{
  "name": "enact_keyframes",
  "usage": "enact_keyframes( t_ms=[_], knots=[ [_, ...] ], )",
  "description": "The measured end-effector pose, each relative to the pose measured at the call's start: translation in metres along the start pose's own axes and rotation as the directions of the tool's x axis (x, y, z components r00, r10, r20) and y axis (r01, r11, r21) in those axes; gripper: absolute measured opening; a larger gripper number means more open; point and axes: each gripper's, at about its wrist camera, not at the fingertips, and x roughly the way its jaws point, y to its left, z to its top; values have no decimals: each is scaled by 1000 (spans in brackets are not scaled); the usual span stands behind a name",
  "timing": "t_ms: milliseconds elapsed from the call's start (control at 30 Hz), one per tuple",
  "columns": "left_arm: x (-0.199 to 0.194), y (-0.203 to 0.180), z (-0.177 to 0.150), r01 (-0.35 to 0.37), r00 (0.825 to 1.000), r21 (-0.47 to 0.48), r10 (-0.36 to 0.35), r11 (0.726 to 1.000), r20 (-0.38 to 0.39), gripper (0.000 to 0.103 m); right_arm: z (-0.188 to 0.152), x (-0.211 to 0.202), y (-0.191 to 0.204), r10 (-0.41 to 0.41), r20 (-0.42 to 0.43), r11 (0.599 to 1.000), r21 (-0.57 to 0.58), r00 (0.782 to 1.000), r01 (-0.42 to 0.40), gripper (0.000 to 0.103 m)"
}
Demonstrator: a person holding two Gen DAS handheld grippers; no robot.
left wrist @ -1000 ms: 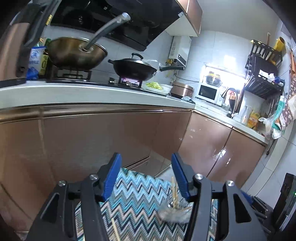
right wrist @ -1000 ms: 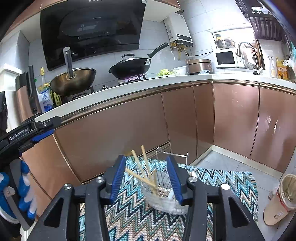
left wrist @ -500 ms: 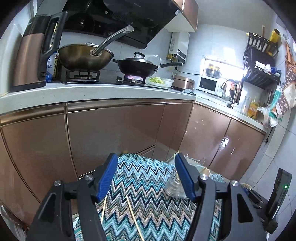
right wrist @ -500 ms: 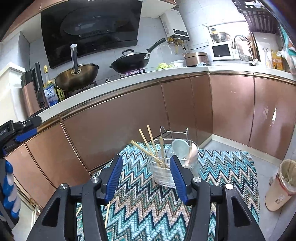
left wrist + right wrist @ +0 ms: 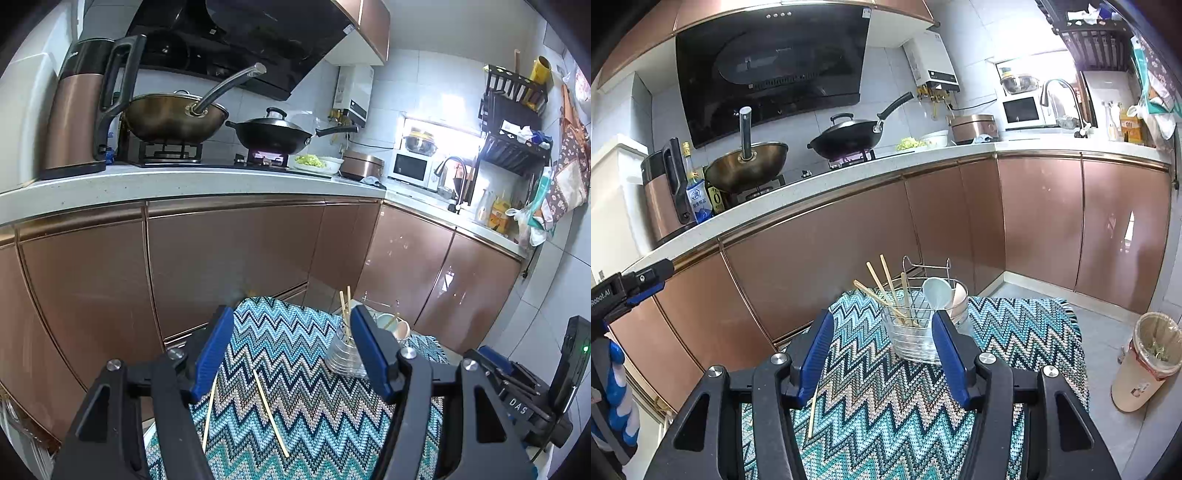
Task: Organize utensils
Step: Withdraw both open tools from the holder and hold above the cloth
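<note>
- Left wrist view: left gripper, black frame with two blue pads, jaws apart and empty, above a knitted zigzag mat in teal, white and tan.
- Two loose chopsticks, thin pale wood, lie flat on the mat between the pads, apart from each other.
- Right wrist view: right gripper, same build, jaws opening, nothing between them; one loose chopstick shows by its left pad.
- Utensil holder, clear ribbed plastic in a wire frame, stands upright on the far part of the mat; it holds four slanted chopsticks on the left and two pale spoons on the right.
- Background: glossy copper cabinet doors, white speckled counter, two woks on the hob.
- Far right: lined bin on grey floor tile.
</note>
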Motion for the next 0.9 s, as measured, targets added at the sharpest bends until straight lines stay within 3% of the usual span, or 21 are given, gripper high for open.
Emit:
enact_keyframes(
  t_ms=[900],
  knots=[
    [-48,28,-1,-50,997,-40,52,998,55,67,10,-49,38,12,77,998,-60,997,-8,60]
  ],
)
